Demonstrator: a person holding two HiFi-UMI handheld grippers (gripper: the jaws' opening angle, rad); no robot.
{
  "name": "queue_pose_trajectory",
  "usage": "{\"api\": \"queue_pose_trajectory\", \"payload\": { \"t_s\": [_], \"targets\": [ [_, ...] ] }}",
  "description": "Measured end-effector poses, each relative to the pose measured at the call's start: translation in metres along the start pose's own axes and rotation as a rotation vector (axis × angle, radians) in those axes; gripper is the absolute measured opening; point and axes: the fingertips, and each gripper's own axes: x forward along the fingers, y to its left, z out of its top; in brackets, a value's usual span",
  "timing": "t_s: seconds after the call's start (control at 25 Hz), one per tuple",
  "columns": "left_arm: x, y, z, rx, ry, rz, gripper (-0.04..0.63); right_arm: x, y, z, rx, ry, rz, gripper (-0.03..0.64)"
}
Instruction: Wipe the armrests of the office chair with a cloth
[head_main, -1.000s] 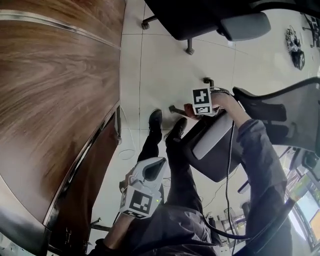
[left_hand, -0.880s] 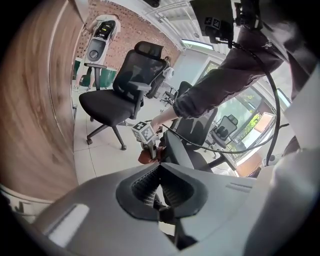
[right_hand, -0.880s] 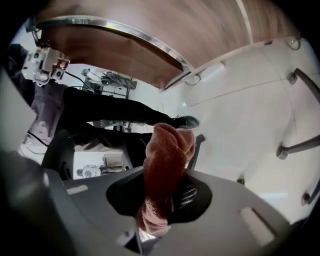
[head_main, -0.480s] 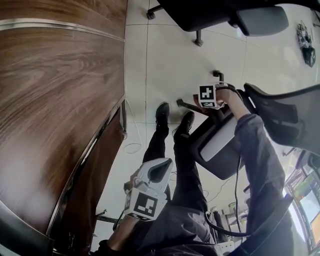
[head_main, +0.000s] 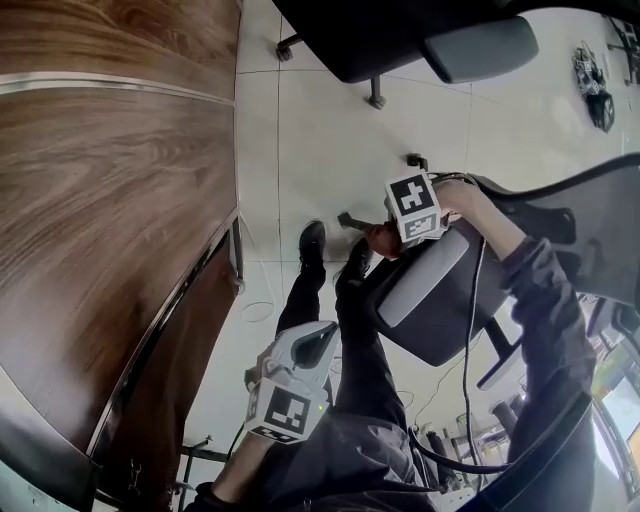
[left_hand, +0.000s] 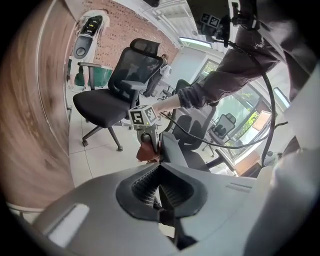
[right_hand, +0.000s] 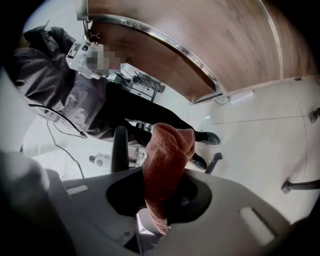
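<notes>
In the head view my right gripper (head_main: 392, 232) is at the front end of the grey-topped armrest (head_main: 425, 272) of the black office chair (head_main: 560, 230). It is shut on a rust-red cloth (head_main: 376, 239). The right gripper view shows the cloth (right_hand: 167, 165) bunched between the jaws and sticking up past them. My left gripper (head_main: 315, 342) hangs low over the person's lap, away from the chair. Its ribbed pads (left_hand: 150, 187) meet with nothing between them. From the left gripper view the cloth (left_hand: 147, 151) lies against the armrest's (left_hand: 171, 150) end.
A wood-grain desk (head_main: 100, 200) fills the left side. A second black office chair (head_main: 400, 40) stands on the white tile floor at the top. The person's legs and black shoes (head_main: 312, 240) are below the armrest. A black cable (head_main: 466, 330) runs down from the right gripper.
The right gripper, still shut on the cloth, has shifted a little along the front end of the armrest. The left gripper has stayed low and shut. The head view has swung slightly.
</notes>
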Motion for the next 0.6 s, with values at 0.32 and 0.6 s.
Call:
{"api": "queue_pose_trajectory", "payload": {
  "t_s": [0.32,0.6],
  "targets": [
    [0.008,-0.008,-0.008,-0.013,0.026,-0.008,0.014,0.047,-0.062,-0.028,0.071,0.095,-0.058,0.092],
    [0.014,-0.010,-0.017,-0.021,0.046,-0.014,0.014,0.079,-0.116,-0.053,0.152,0.129,-0.167,0.092]
  ]
}}
